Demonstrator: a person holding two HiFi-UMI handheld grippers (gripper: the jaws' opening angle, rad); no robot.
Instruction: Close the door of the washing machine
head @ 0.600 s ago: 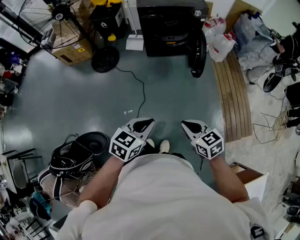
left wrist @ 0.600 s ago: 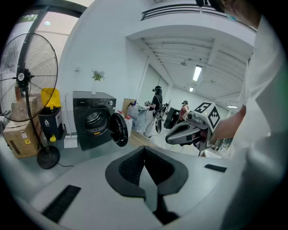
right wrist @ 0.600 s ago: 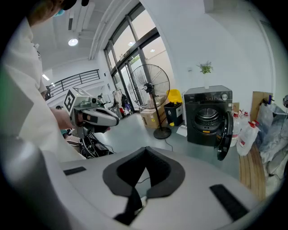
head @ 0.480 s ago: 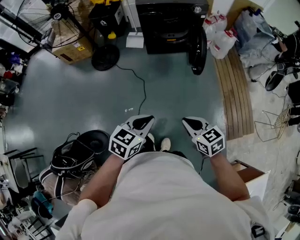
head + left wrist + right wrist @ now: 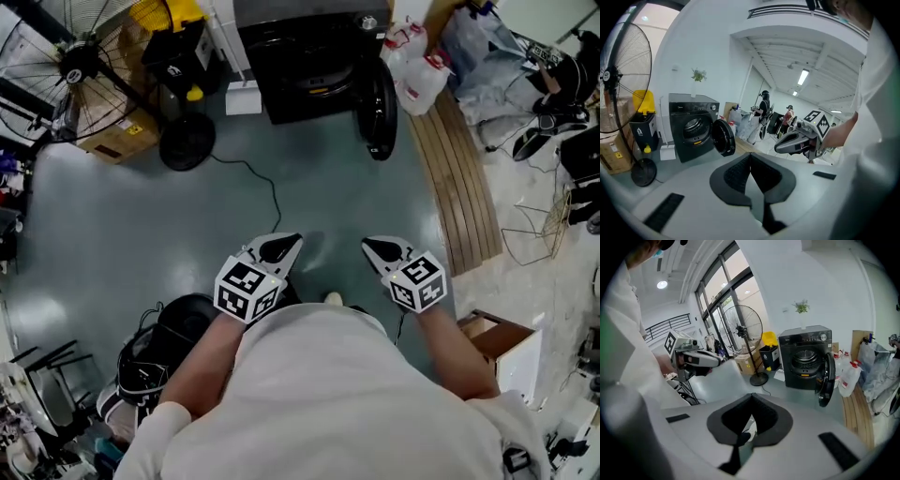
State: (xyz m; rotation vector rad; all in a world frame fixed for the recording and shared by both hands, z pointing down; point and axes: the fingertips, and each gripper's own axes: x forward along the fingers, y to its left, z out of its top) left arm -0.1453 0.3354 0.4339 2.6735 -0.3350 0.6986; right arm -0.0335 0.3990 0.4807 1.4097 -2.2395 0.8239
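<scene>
Closing means crossing the grey floor (image 5: 112, 216) to the washing machine (image 5: 300, 56) at its far edge, where the round door (image 5: 377, 108) hangs open on the right. I would push its outer face leftward until it latches. The left gripper (image 5: 289, 244) and right gripper (image 5: 373, 248) are both pressed together, empty. A fan (image 5: 80, 61) stands left, bottles (image 5: 412, 70) right, and a loose cable (image 5: 274, 192) crosses the path.
</scene>
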